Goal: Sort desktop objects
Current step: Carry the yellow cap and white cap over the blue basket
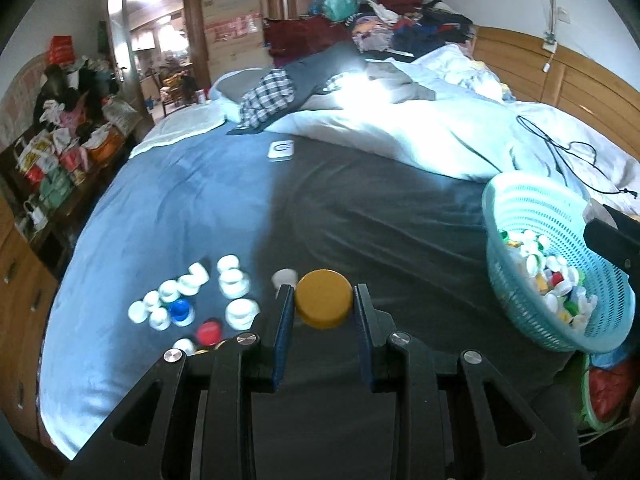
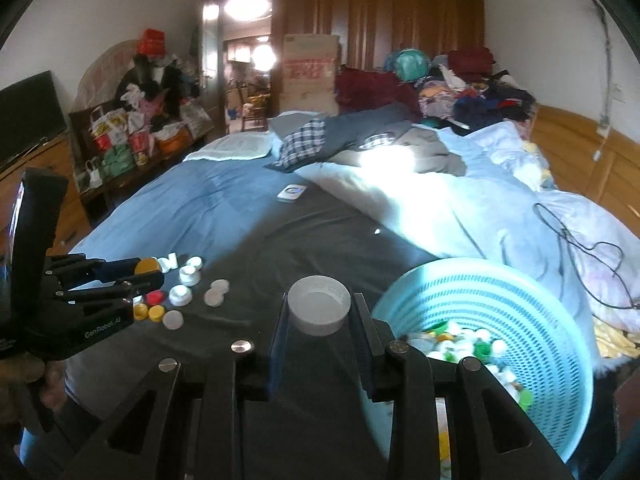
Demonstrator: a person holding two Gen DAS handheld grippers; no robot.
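While left claw (image 1: 323, 300) grips yellow cap (image 1: 323, 298), right view shows television (image 2: 28, 116).

Rumpled white duvet (image 1: 380, 136), plaid cloth (image 1: 266, 98), clothes heap (image 2: 460, 92), black television (image 2: 28, 112)

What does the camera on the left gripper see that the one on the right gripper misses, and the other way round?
Only the left wrist view: the blue cap among the loose caps, and the left gripper up close, clamping a yellow cap.

Only the right wrist view: the right gripper clamping a white cap, and a dark TV screen at the left.

Both: the turquoise basket of caps, the loose caps, and the bed.
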